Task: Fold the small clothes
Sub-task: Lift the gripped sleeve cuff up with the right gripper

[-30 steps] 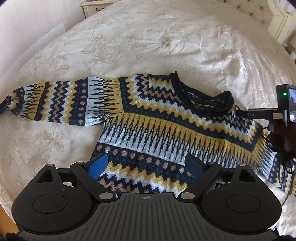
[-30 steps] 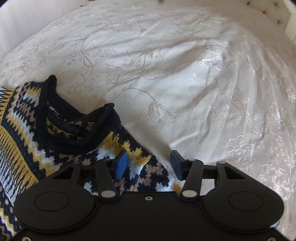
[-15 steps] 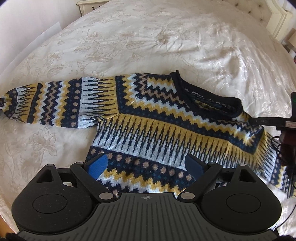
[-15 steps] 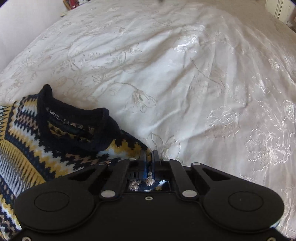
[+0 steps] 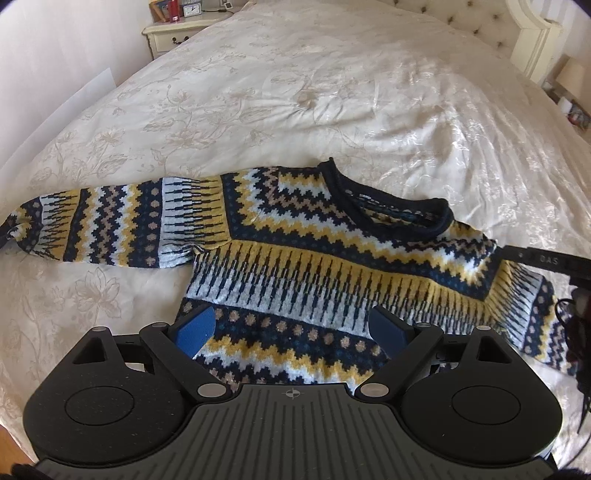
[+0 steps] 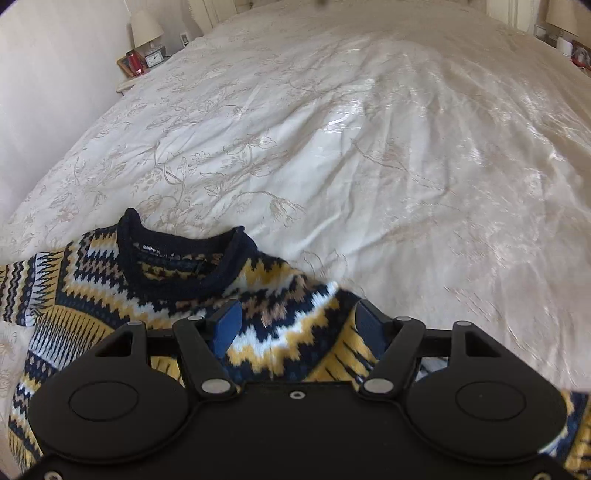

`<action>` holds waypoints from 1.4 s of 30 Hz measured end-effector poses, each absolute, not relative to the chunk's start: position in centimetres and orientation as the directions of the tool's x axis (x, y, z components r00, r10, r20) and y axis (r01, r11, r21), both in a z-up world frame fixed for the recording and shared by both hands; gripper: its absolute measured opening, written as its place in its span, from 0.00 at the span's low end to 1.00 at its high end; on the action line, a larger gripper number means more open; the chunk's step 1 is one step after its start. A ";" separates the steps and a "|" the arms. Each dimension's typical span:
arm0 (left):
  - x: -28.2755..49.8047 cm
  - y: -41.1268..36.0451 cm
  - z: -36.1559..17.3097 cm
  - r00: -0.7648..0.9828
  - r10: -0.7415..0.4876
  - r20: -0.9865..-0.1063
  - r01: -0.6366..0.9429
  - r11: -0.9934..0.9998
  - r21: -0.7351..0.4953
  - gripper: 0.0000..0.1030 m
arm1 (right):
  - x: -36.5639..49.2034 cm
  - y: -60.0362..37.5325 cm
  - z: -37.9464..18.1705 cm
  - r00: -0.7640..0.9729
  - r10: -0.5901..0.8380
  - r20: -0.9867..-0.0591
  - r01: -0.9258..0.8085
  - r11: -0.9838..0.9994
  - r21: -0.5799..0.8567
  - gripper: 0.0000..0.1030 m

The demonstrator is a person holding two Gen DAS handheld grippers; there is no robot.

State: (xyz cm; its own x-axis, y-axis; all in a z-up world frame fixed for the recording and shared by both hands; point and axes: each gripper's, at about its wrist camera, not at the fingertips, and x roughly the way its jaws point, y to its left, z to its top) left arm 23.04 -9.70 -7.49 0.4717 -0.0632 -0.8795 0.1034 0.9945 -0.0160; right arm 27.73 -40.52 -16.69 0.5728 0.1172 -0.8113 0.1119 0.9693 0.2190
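A small knitted sweater point(image 5: 314, 258) in navy, yellow and white zigzag bands lies flat, front up, on the cream bedspread point(image 5: 332, 92). Its one sleeve point(image 5: 103, 225) stretches out to the left, and its navy collar point(image 5: 388, 206) points to the far side. My left gripper point(image 5: 291, 326) is open and empty above the sweater's lower body. My right gripper point(image 6: 299, 325) is open and empty above the shoulder by the collar point(image 6: 184, 266). The right gripper also shows at the right edge of the left wrist view point(image 5: 539, 258). The other sleeve is mostly hidden.
A cream nightstand point(image 5: 173, 33) with a clock and red items stands at the bed's far left corner. A padded headboard point(image 5: 480, 22) runs along the far right. A lamp point(image 6: 146, 26) stands on the nightstand. The bedspread point(image 6: 369, 147) spreads wide beyond the sweater.
My right gripper shut on the sweater's shoulder half a second ago and has now opened and lifted off it. The sweater has shifted slightly and lies smoother. My left gripper stayed open.
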 end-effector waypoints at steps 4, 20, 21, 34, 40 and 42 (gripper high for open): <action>21.3 -10.3 -6.8 0.478 -0.078 -0.875 0.129 0.991 -0.018 0.88 | 22.7 -42.7 -15.9 0.554 0.072 -0.829 0.201 0.955 0.217 0.70; 15.7 -12.9 -5.8 0.488 -0.128 -0.863 0.194 0.980 -0.036 0.88 | 8.1 -55.4 -11.1 0.518 -0.216 -0.828 0.507 0.857 0.094 0.70; 15.4 -13.1 -5.8 0.491 -0.129 -0.862 0.194 0.980 -0.036 0.88 | 7.6 -56.1 -10.9 0.516 -0.230 -0.825 0.514 0.854 0.084 0.70; 12.5 -15.0 -5.7 0.492 -0.101 -0.865 0.150 0.988 -0.029 0.88 | 4.4 -67.2 -11.7 0.463 -0.315 -0.829 0.646 0.760 0.072 0.75; 12.1 -15.4 -5.4 0.499 -0.081 -0.862 0.138 0.990 -0.014 0.88 | 5.1 -68.7 -14.3 0.413 -0.259 -0.873 0.625 0.778 0.065 0.77; 12.1 -15.6 -5.3 0.501 -0.073 -0.862 0.132 0.991 -0.008 0.88 | 5.0 -68.7 -14.6 0.415 -0.257 -0.873 0.624 0.779 0.068 0.75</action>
State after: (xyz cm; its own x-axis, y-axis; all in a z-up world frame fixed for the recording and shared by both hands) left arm 12.09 -15.57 -5.31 0.5010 -0.0733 -0.8623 0.1321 0.9912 -0.0075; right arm 4.99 -68.73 -14.59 0.4153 -0.2572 -0.8726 0.6240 0.7785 0.0676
